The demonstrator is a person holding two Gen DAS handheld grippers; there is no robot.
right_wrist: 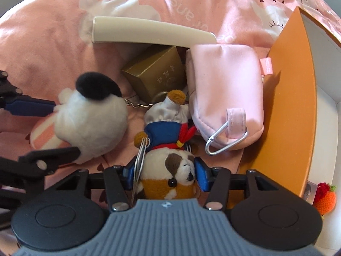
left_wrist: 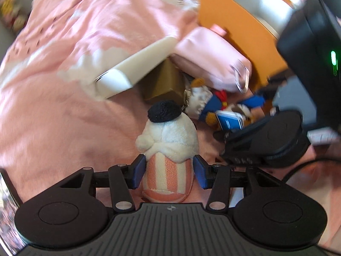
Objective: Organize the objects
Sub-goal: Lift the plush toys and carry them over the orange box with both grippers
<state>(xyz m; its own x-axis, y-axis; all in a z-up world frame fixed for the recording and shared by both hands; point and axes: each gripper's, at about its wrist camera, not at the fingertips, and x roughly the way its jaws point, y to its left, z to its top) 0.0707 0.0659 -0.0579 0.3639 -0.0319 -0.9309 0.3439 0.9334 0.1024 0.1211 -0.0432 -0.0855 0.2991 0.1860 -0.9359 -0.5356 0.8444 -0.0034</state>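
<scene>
Left wrist view: a white plush with black cap and striped pink body is pinched between the blue pads of the left gripper, lying on the pink bedspread. Right wrist view: a brown-and-white sailor plush is pinched at the head by the right gripper; a key chain trails from it. Both toys are judged light, soft and squashy, best taken across the firm body. Nearby are seen a pink pouch, gold box and orange box.
</scene>
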